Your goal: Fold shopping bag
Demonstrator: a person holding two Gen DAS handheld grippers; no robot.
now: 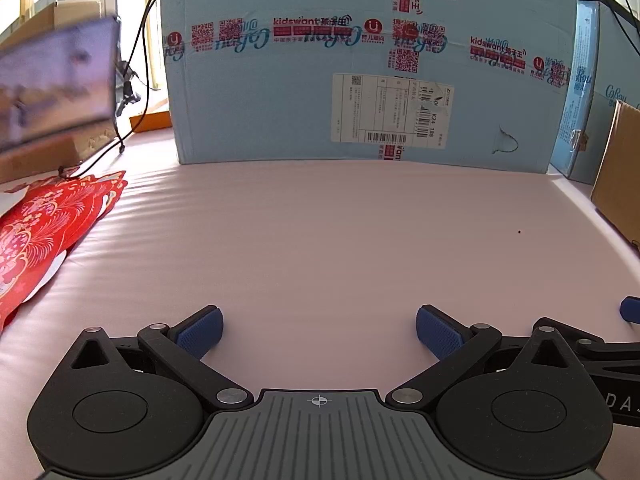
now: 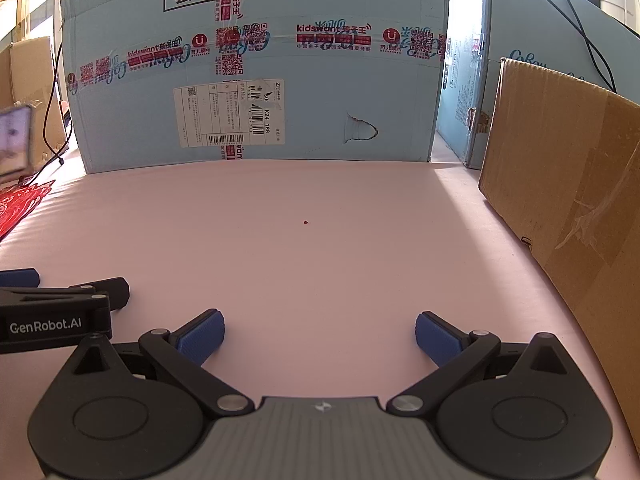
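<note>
A red shopping bag (image 1: 44, 224) with gold and white floral print lies flat on the pink table at the far left; a corner of the bag (image 2: 20, 204) also shows in the right wrist view. My left gripper (image 1: 319, 330) is open over bare table, well right of the bag, with nothing between its blue pads. My right gripper (image 2: 319, 336) is open too, empty, beside the left one. The left gripper's body (image 2: 52, 312) shows at the left edge of the right wrist view.
A large light-blue carton (image 1: 360, 64) stands along the table's back. A brown cardboard box (image 2: 568, 184) borders the right side. A screen (image 1: 56, 80) and black cables (image 1: 132, 80) sit at the back left. A small dark speck (image 2: 305, 222) lies mid-table.
</note>
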